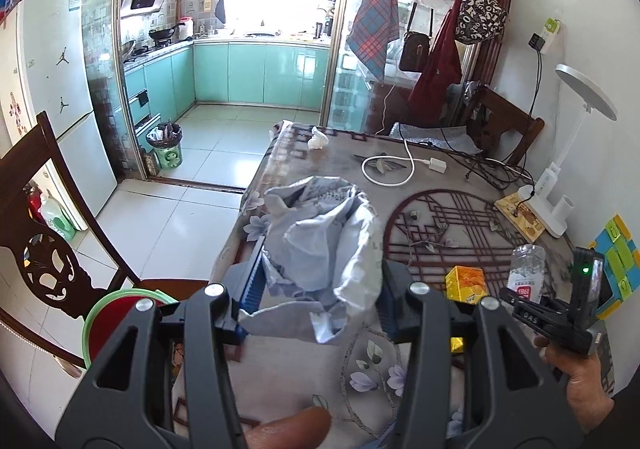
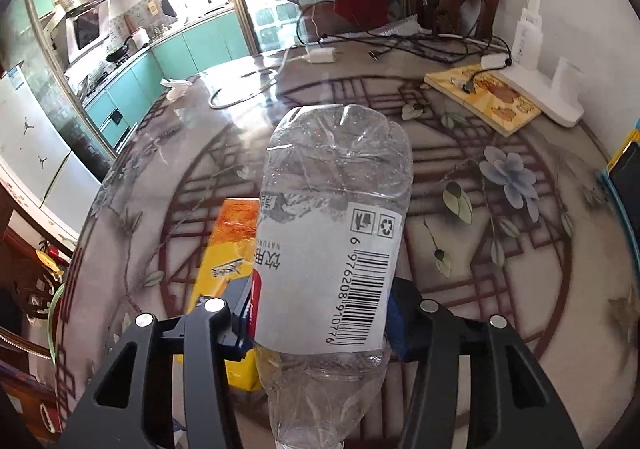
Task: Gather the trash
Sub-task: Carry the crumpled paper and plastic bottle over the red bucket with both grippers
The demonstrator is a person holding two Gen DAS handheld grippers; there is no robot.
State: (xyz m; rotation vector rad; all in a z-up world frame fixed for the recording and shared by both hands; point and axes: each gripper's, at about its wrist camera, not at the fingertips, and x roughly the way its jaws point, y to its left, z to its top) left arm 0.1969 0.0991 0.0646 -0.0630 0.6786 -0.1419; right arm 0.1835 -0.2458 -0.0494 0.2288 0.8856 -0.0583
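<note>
My left gripper [image 1: 320, 285] is shut on a crumpled pale blue paper bag [image 1: 320, 245] and holds it above the table's near left edge. My right gripper [image 2: 320, 313] is shut on a clear plastic bottle [image 2: 332, 233] with a white barcode label, held above the table; it shows in the left wrist view [image 1: 527, 269] too. A yellow-orange carton [image 2: 228, 249] lies on the table just behind the bottle, also in the left wrist view [image 1: 466, 283]. A crumpled white tissue [image 1: 318, 138] lies at the table's far left corner.
The table [image 1: 440, 217] has a patterned cloth under glass. On it are a white cable [image 1: 386, 169], black cords, a white lamp base [image 1: 548, 209] and a yellow book [image 2: 484, 97]. A wooden chair [image 1: 48, 249] stands left. A green bin [image 1: 168, 145] stands by the kitchen door.
</note>
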